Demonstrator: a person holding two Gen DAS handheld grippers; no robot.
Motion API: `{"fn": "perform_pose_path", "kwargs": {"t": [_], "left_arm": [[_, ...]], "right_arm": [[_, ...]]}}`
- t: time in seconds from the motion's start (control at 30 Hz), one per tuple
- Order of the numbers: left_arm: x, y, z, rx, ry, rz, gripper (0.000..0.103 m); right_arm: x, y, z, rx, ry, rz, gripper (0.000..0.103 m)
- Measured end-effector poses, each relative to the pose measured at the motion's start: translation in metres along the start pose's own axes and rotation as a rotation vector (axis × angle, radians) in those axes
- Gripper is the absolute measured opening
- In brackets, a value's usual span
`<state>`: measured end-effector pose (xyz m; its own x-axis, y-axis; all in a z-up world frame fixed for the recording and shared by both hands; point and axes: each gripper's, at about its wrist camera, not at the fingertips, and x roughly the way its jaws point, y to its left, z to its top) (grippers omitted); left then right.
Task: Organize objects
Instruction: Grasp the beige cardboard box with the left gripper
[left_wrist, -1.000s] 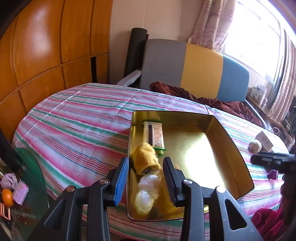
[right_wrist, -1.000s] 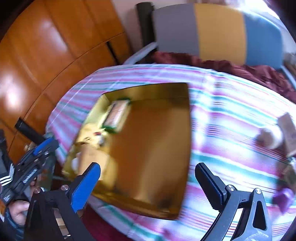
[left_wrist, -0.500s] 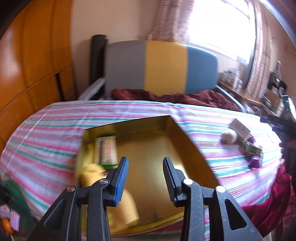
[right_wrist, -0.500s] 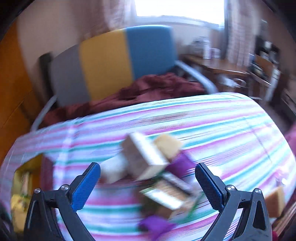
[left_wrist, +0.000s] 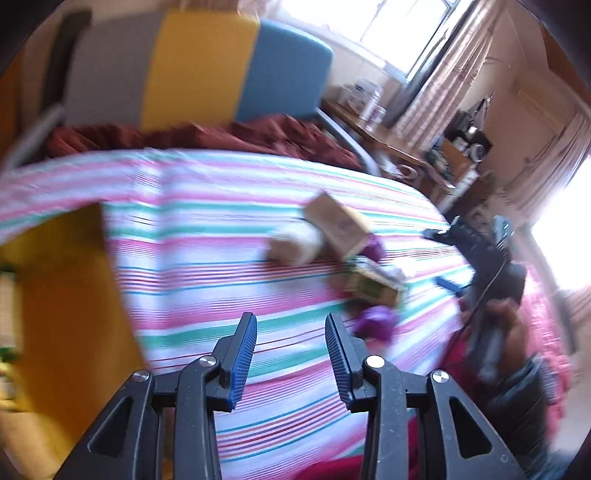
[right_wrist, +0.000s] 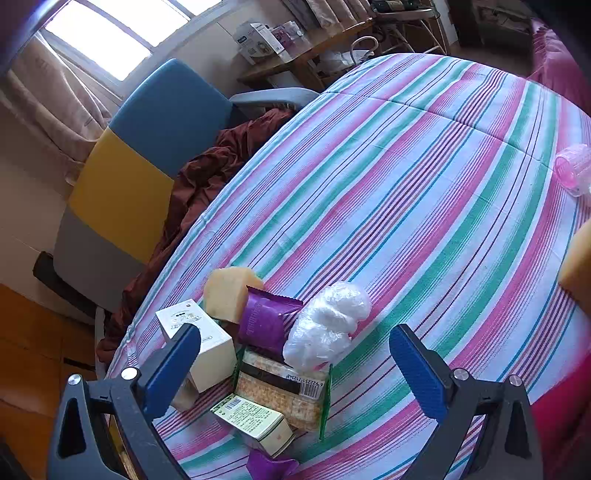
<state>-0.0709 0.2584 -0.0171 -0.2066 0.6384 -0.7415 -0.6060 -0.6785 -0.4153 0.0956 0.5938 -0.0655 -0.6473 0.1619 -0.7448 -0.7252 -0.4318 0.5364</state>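
Observation:
A pile of small things lies on the striped tablecloth (right_wrist: 424, 192): a white box (right_wrist: 195, 343), a yellow sponge (right_wrist: 229, 293), a purple packet (right_wrist: 266, 323), a crumpled white plastic bag (right_wrist: 328, 325), a cracker packet (right_wrist: 284, 391) and a green-labelled box (right_wrist: 255, 421). My right gripper (right_wrist: 294, 334) hovers over this pile, wide open and empty. In the blurred left wrist view, the same pile (left_wrist: 340, 229) lies ahead and to the right of my left gripper (left_wrist: 290, 321), whose jaws stand a little apart with nothing between them. The golden tin (left_wrist: 66, 295) is at that view's left edge.
A pink cup (right_wrist: 574, 171) and another yellow sponge (right_wrist: 578, 269) lie near the table's right side. A grey, yellow and blue chair (right_wrist: 147, 155) with a dark red cloth (right_wrist: 207, 173) stands behind the table. A hand (left_wrist: 506, 317) holds the other gripper at right.
Both grippers have swung away from the golden tin toward the pile on the right. The right gripper has rolled and now hangs over the pile. Neither jaw gap has changed.

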Motion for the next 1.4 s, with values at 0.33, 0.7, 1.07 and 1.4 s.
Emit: {"fn": "perform_pose_path", "kwargs": {"t": [0.33, 0.7, 1.07, 1.4], "left_arm": [[0.117, -0.042, 0.046, -0.138, 0.176, -0.221, 0.057], [0.189, -0.016, 0.069, -0.493, 0.176, -0.25, 0.088], [0.203, -0.019, 0.072, -0.419, 0.202, -0.157, 0.05], [0.102, -0.051, 0.033, 0.143, 0.153, 0.021, 0.05]], "right_arm": [[0.001, 0.005, -0.003, -0.03, 0.03, 0.072, 0.103], [0.01, 0.008, -0.006, -0.035, 0.078, 0.132, 0.103], [0.014, 0.006, -0.005, -0.029, 0.087, 0.126, 0.103], [0.012, 0.003, -0.004, -0.013, 0.069, 0.092, 0.103]]}}
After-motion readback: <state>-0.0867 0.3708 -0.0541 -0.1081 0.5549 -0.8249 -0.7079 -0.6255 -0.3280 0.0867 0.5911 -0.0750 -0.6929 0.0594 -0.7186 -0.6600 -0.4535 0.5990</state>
